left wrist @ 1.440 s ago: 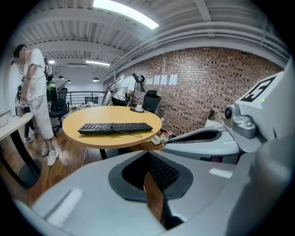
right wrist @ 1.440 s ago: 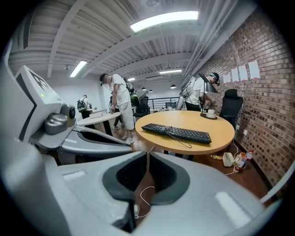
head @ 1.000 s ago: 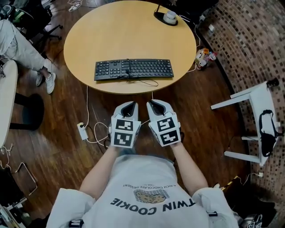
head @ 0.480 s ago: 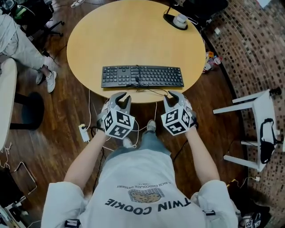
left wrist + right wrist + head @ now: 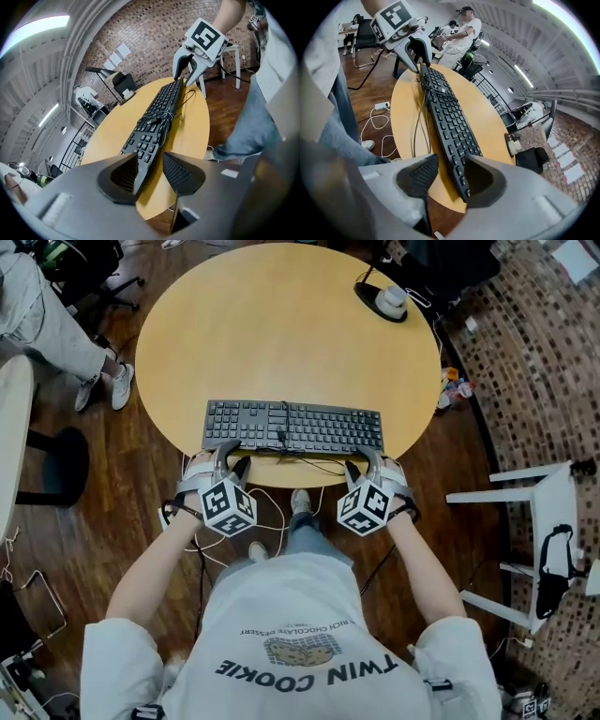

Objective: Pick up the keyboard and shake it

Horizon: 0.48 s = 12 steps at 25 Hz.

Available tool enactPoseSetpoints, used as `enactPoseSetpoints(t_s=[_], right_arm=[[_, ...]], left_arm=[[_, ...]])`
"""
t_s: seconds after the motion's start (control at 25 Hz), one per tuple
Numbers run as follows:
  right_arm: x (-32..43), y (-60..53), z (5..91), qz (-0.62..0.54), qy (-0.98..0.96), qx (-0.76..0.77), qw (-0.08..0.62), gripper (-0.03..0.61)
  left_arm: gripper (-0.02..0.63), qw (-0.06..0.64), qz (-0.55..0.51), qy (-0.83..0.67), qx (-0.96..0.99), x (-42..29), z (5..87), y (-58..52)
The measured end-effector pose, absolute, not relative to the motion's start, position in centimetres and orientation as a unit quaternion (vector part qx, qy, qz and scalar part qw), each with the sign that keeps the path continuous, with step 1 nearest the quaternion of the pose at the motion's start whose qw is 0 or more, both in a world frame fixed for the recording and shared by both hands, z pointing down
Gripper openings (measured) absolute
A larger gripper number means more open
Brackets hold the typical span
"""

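A black keyboard [image 5: 292,427] lies flat near the front edge of the round wooden table [image 5: 281,324], its cable [image 5: 302,463] coiled at its near side. My left gripper [image 5: 232,458] is at the keyboard's left front corner and my right gripper [image 5: 364,463] at its right front corner. Both sets of jaws are opening. In the left gripper view the keyboard's [image 5: 157,117] left end lies in the gap of the left gripper [image 5: 146,174], pads not pressing. In the right gripper view its [image 5: 450,119] right end sits between the right gripper's [image 5: 449,179] spread jaws.
A black lamp base with a white object [image 5: 386,298] stands at the table's far right. White cables and a power strip [image 5: 169,517] lie on the floor below the table's edge. A white side table [image 5: 525,498] stands to the right, a seated person's legs [image 5: 52,329] far left.
Both grippers have moved forward from in front of my body to the table's near edge, spread apart to the keyboard's two ends, and their jaws have opened.
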State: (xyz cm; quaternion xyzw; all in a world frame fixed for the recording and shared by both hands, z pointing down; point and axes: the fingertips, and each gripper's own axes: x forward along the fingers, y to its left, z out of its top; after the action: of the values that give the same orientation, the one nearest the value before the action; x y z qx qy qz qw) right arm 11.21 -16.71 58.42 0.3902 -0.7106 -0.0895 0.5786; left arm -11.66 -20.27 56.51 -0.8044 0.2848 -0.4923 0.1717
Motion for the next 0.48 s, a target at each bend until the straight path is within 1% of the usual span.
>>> enactPoseSetpoints(t_s=[0.16,0.32,0.48], right_arm=[[11.9,-17.7,59.4,-0.094,-0.708,0.385,0.584,0.210],[12.2,-18.6,59.3,-0.096,-0.704,0.393,0.583,0.268],[11.8,-19.1,59.5,-0.092,-0.705,0.393,0.583,0.276]], left_arm=[[0.216,0.201,-0.521,0.267,-0.786,-11.6,57.6,-21.2],[0.239,0.238,-0.542,0.245,-0.768,-10.7,58.2,-21.8],[0.249,0.248,-0.552,0.244,-0.758,-10.3,58.6,-22.4]])
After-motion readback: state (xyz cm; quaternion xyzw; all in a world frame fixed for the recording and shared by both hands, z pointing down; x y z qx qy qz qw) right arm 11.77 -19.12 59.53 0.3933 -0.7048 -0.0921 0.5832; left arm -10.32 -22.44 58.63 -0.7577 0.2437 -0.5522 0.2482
